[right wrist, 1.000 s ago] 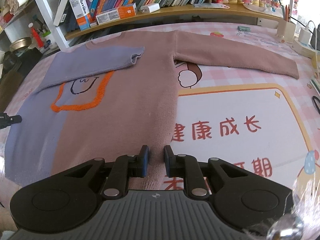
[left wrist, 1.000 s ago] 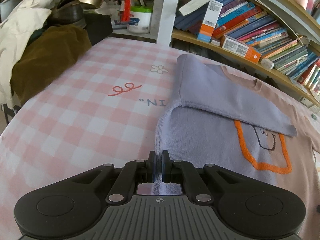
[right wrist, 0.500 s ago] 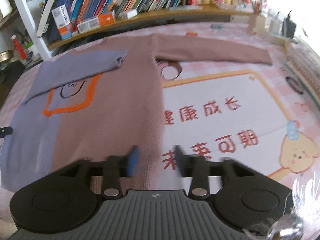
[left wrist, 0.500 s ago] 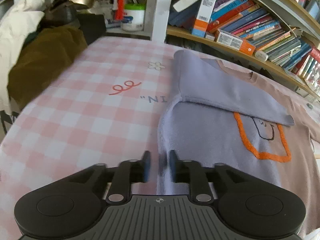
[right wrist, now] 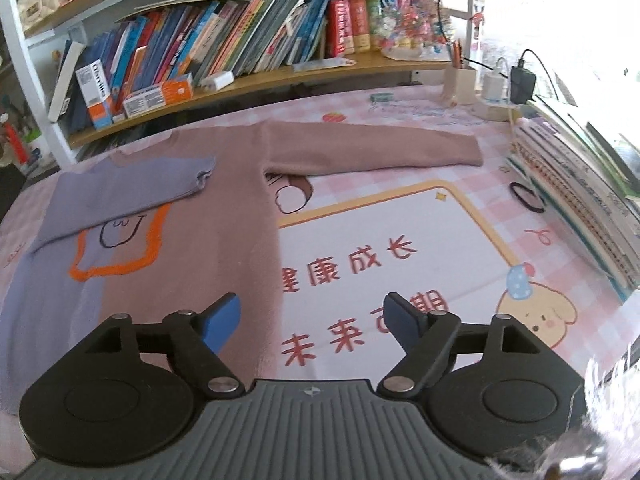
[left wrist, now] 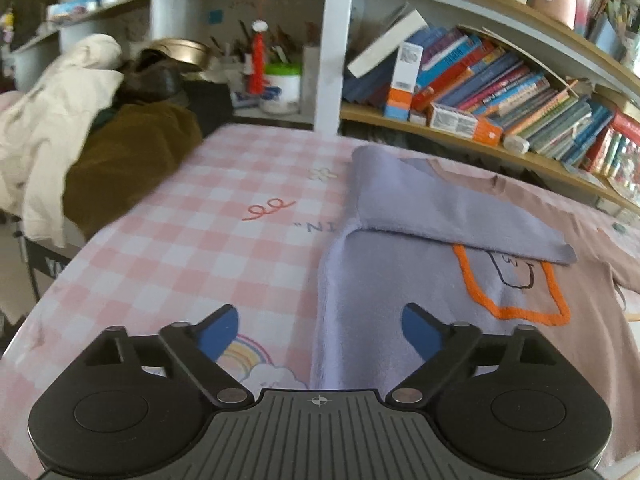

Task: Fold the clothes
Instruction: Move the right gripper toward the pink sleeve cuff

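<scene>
Both my grippers hang over the table with nothing pinched. My left gripper [left wrist: 320, 330] has its blue-padded jaws opening wide; the lilac side edge of the two-tone lilac and dusty-pink knit sweater [left wrist: 400, 280] lies flat below the gap between them, touched by neither pad. My right gripper [right wrist: 312, 320] is opening too, its jaws astride the sweater's pink side edge, with the pink checked printed tablecloth [right wrist: 400, 240] under the right-hand finger. Both tools tilt downward toward the cloth.

Ahead of my left gripper, the lilac sleeve [left wrist: 440, 216] lies folded across the chest, over the orange-outlined motif [left wrist: 516, 292]. Off to its left sits a heap of cream and brown clothes [left wrist: 100, 152]. Only my right view shows the pink sleeve [right wrist: 372, 148] stretched out straight, ahead and to the right.
</scene>
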A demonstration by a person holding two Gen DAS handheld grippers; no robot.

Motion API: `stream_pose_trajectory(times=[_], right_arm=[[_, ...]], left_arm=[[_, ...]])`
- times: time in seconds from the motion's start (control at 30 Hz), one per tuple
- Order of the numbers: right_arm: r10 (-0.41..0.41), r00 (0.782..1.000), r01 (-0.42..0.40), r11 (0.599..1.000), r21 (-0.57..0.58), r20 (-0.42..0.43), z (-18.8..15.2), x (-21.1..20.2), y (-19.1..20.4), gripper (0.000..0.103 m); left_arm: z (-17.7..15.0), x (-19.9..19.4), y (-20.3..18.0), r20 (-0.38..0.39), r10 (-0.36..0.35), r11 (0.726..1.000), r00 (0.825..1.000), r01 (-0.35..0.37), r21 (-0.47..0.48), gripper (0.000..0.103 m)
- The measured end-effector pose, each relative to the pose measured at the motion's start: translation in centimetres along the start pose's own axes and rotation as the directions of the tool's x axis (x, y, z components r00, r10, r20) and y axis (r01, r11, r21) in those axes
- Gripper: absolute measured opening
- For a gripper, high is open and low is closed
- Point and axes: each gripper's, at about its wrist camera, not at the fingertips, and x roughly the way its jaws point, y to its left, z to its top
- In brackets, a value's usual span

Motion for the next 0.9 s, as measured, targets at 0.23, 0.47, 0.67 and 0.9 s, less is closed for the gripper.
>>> stream_pose_trajectory(times=[0.23, 0.47, 0.67, 0.9], right_arm=[[0.009, 1.0, -0.009, 1.0, 0.028, 0.006, 0.8, 0.5, -1.9, 0.082], [0.019, 1.0, -0.02, 0.999, 0.042, 0.012, 3.1, 3.1, -5.6, 0.082], [0.032, 0.999, -0.033, 0.999, 0.036, 0.009, 6.5, 6.8, -9.7, 0.082], [0.069, 0.998, -0.069, 0.997, 0.021, 0.0, 10.2, 11.6, -14.3, 0.082]], left_arm=[[-1.0, -0.4, -1.7, -0.013, 0.009, 1.0, 1.0, -0.009, 0.012, 0.093], [-1.5, -0.7, -3.1, -0.01, 0.104, 0.994, 0.995, -0.104, -0.03, 0.093], [-2.7, -1.8, -5.4, -0.038, 0.232, 0.969, 0.972, -0.234, -0.082, 0.093], [-5.2, -3.0, -9.9, -0.079, 0.346, 0.93, 0.935, -0.353, -0.102, 0.094]])
